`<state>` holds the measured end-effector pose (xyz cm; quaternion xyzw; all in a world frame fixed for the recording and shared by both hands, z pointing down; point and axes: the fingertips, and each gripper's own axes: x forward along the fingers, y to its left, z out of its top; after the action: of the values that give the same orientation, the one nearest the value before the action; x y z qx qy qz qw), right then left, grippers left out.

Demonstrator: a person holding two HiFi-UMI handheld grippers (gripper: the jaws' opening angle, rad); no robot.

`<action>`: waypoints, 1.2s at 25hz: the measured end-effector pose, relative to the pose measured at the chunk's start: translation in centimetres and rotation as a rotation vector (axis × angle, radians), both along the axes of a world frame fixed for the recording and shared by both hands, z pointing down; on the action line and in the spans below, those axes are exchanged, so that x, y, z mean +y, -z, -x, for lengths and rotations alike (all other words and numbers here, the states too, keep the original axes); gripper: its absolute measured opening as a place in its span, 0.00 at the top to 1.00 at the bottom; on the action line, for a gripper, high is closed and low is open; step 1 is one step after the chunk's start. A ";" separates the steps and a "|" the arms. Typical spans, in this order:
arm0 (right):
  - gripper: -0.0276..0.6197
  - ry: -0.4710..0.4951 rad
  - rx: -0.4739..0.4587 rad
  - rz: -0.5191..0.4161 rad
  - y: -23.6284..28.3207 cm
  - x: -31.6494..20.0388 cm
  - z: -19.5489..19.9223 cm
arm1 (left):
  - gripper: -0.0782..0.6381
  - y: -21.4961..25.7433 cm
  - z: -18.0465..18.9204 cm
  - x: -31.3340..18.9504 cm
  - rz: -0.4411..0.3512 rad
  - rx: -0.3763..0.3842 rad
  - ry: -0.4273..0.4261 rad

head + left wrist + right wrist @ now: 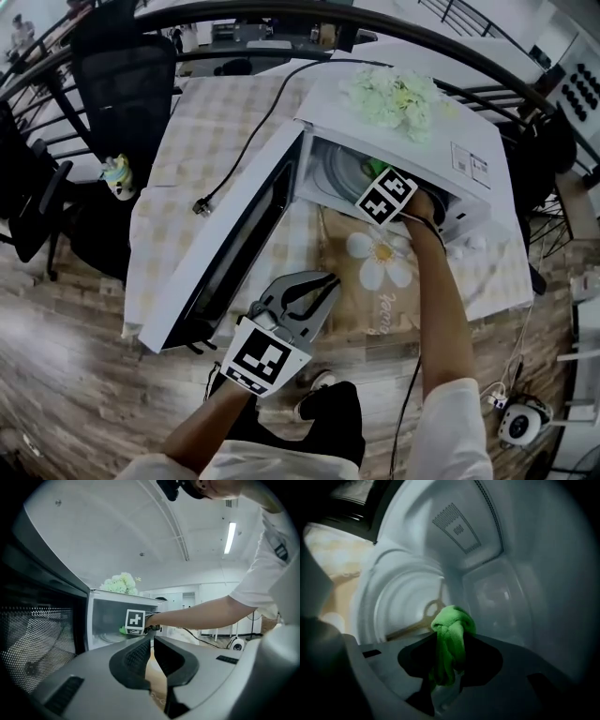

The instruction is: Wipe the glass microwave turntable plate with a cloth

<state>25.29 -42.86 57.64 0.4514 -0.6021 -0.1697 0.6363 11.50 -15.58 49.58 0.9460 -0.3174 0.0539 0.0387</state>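
Inside the microwave (473,141) the right gripper (450,641) pinches the cloth (452,625), the plate (393,611) lying just below and ahead; the left gripper (153,641), jaws together and empty, is farther, outside.

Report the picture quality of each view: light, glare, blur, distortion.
Head view: evenly lit and sharp, but the fisheye bends the railing into an arc. Left gripper view: dark vignetted corners, and glare from the ceiling light. Right gripper view: dim and hazy inside the microwave; only the green cloth stands out.
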 end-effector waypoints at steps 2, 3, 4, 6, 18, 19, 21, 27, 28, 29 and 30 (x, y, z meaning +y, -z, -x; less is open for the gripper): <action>0.74 -0.003 0.005 -0.015 0.0 -1.5 -0.1 | 0.84 0.1 0.2 -0.2 -0.011 0.004 0.006; 0.74 0.000 0.009 -0.018 -0.1 -2.1 0.0 | 0.84 0.0 0.3 -0.3 -0.012 0.004 0.008; 0.74 0.007 0.013 -0.021 -0.1 -2.7 0.2 | 0.84 -0.1 0.3 -0.5 -0.015 0.000 0.010; 0.74 0.035 0.013 -0.032 -0.2 -3.5 1.0 | 0.84 -0.4 0.2 -0.6 -0.033 -0.031 0.015; 0.74 0.298 -0.127 0.038 0.1 -2.0 10.5 | 0.84 0.4 0.6 1.2 -0.161 -0.191 0.030; 0.74 0.315 -0.135 0.044 0.1 -1.4 11.0 | 0.84 0.4 0.6 1.5 -0.156 -0.195 0.027; 0.74 0.333 -0.157 0.063 0.1 0.0 11.5 | 0.84 0.5 0.6 2.2 -0.127 -0.200 0.010; 0.74 0.311 -0.219 0.150 0.4 5.0 11.0 | 0.84 3.0 0.1 3.7 -0.024 -0.176 -0.017; 0.74 0.305 -0.227 0.170 0.5 5.9 10.7 | 0.84 3.6 0.1 3.8 -0.013 -0.174 -0.019; 0.74 0.297 -0.235 0.189 0.6 6.8 10.4 | 0.84 4.3 0.1 3.8 -0.004 -0.173 -0.019; 0.74 0.289 -0.241 0.207 0.8 7.6 9.9 | 0.84 5.0 0.2 3.7 0.001 -0.172 -0.017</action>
<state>15.40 -35.29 56.85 0.3097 -0.7466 -0.1413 0.5716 11.31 -11.85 44.54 0.9406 -0.3113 0.1353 0.0113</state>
